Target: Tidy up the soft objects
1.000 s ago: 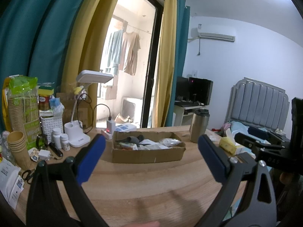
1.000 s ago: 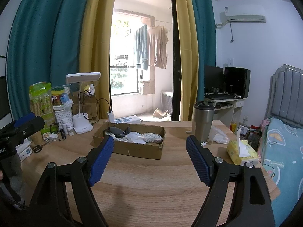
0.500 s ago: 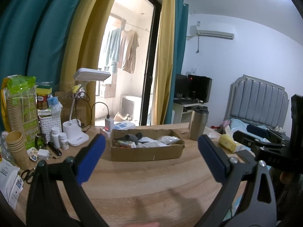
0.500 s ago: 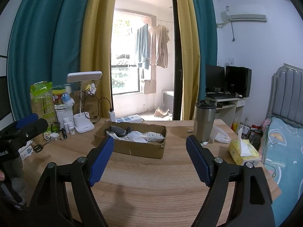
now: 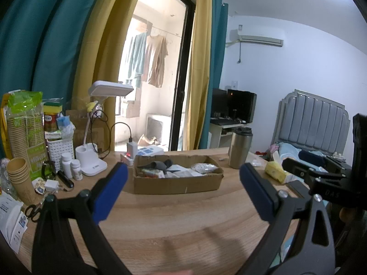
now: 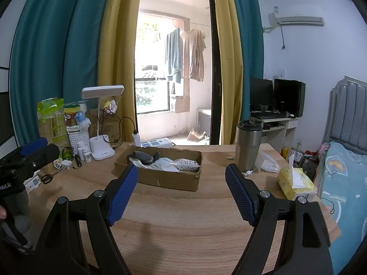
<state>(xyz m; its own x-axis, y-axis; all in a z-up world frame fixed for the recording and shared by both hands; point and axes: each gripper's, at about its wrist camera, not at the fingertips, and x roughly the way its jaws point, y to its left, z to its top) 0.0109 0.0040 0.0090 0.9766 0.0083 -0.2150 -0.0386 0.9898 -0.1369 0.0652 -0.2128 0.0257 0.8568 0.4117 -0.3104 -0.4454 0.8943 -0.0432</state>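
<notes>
A shallow cardboard box stands on the wooden table and holds several soft items: a grey cloth, white fabric and a speckled pouch. My left gripper is open and empty, held above the table short of the box. My right gripper is open and empty, also short of the box. The right gripper also shows at the right edge of the left wrist view. The left gripper also shows at the left edge of the right wrist view.
A steel tumbler, a plastic bag and a yellow tissue pack stand right of the box. A desk lamp, pill bottles, paper cups, scissors and a power strip crowd the left and back. A bed lies right.
Both grippers have tilted or drawn back slightly, so the box sits a little lower in both views. Both stay open and empty.
</notes>
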